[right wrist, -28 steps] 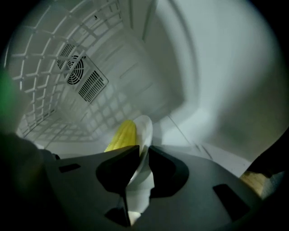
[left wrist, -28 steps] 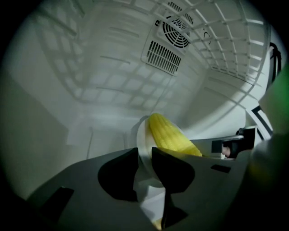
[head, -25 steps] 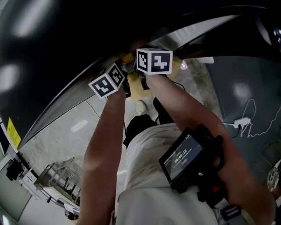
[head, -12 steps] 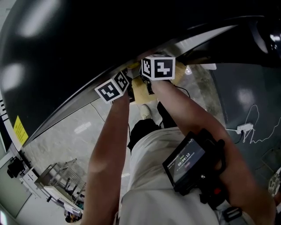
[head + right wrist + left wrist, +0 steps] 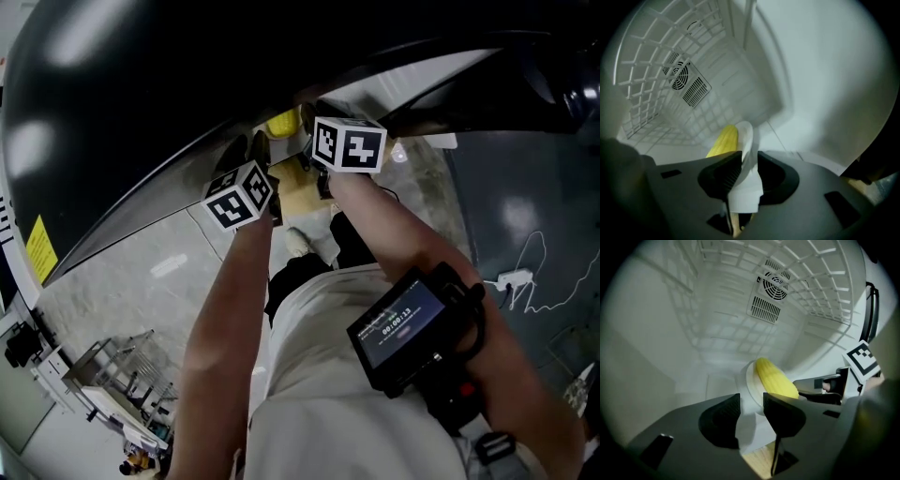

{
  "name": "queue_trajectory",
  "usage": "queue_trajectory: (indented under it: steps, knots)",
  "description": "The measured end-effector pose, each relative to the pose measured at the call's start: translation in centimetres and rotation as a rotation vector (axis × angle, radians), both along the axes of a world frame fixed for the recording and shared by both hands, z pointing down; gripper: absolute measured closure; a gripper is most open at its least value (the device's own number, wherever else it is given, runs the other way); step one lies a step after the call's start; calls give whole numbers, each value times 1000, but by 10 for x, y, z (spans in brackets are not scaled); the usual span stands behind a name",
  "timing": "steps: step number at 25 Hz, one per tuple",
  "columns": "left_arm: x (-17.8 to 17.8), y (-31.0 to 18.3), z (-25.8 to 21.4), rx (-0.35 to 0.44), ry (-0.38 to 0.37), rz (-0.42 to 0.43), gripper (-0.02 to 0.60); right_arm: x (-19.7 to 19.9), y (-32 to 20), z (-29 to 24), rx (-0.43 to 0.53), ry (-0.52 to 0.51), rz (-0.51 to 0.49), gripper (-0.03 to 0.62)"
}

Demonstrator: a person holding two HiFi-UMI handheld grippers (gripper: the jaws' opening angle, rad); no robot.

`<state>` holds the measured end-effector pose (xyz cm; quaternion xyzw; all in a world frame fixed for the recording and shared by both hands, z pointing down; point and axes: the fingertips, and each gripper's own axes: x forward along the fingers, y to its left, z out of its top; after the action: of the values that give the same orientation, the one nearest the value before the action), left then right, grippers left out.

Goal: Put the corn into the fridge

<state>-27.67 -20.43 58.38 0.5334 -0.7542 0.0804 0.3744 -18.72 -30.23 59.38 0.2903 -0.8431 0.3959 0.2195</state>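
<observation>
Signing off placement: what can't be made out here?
Head view: a dark panel hides everything inside but a speck of corn.
Left gripper view: the left gripper, jaws just opened, nothing pinched between them, covers the corn's near end.
Right gripper view: the plate, clamped by the right gripper, hides most of the corn.

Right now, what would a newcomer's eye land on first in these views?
The yellow corn stands out, lying on a white plate inside the white fridge, below the round fan vent on its back wall. The right gripper is clamped on the plate's rim, while the left gripper has just been opening, its jaws apart at the plate's near edge.
</observation>
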Motion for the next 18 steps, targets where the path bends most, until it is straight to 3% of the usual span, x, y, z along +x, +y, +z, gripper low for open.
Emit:
queue_trajectory:
  steps: [5, 7, 8, 11, 18]
  knots:
    - [2, 9, -7, 4, -9, 22, 430, 6, 3, -3, 20, 10, -10, 511]
    - [3, 14, -8, -1, -10, 25, 432, 9, 4, -5, 43, 20, -10, 572]
    - [3, 16, -8, -10, -15, 27, 445, 11, 4, -6, 51, 21, -8, 586]
    - [6, 23, -10, -28, -33, 37, 564, 16, 7, -11, 65, 10, -6, 586]
    - [25, 46, -29, 36, -3, 99, 573, 28, 29, -42, 74, -60, -15, 586]
